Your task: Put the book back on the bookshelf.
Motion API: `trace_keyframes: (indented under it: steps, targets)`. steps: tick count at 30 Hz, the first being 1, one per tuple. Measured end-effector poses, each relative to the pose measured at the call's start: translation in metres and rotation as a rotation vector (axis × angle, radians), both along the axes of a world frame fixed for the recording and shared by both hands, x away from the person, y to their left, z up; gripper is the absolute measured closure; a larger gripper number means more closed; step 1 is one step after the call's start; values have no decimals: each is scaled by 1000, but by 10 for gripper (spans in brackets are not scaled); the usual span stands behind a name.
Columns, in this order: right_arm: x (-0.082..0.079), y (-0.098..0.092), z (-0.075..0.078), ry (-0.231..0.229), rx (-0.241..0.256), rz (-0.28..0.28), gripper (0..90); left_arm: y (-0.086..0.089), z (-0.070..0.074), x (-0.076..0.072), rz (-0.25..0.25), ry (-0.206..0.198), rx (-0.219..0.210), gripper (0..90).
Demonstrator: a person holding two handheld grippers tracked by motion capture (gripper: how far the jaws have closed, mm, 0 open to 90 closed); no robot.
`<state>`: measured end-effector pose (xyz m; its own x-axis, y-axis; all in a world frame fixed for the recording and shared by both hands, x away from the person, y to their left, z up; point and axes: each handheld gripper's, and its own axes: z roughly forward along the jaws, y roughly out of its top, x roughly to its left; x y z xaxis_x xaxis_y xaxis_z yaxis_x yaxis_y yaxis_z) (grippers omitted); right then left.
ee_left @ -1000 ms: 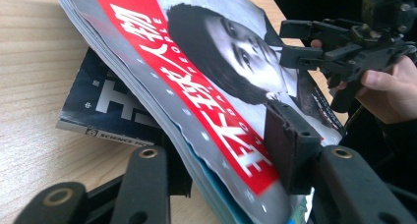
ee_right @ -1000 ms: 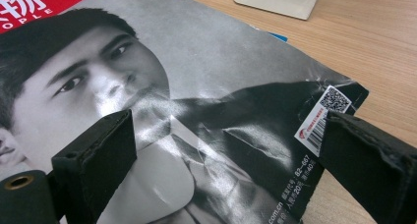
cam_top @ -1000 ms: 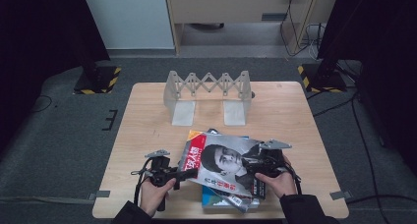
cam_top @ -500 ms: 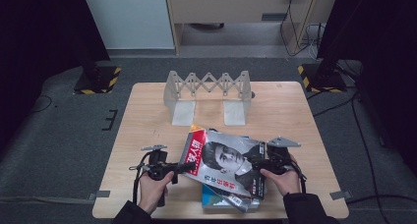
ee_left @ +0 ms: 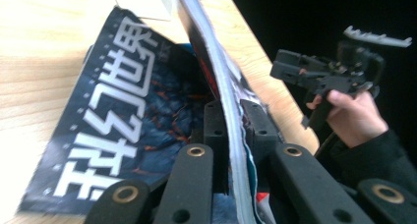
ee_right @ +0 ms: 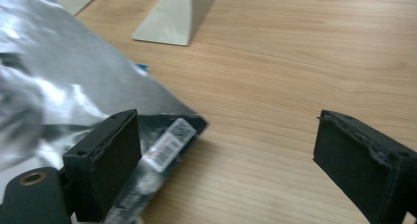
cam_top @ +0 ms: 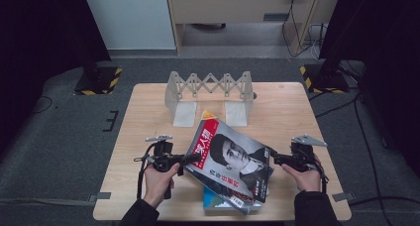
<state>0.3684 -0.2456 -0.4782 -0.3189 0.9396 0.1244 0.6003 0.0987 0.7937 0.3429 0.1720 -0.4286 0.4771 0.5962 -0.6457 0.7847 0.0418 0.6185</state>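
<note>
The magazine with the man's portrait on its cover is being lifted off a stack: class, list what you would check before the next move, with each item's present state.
1. Left gripper shut on the spine edge of the portrait-cover magazine: ok.
2. Right gripper open, its fingers clear of the magazine: ok.
3. Magazine raised and tilted off the dark blue magazine with white lettering beneath: ok.
4. Blue magazine lying flat on the pale wooden table: ok.
5. Grey folding rack standing upright, apart from the magazine: ok.
6. Pages held together in the grip: cannot tell, as the far corner sags.
</note>
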Motion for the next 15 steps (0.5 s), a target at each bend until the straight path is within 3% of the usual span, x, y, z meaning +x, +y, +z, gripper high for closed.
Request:
trace_keyframes:
  steps: [5, 15]
  targets:
    - [2, -18, -3, 9, -9, -51, 106, -8, 12, 5, 0, -8, -61, 850]
    - [6, -39, -14, 36, -50, -100, 107, -27, 41, 11, -31, -55, -110, 856]
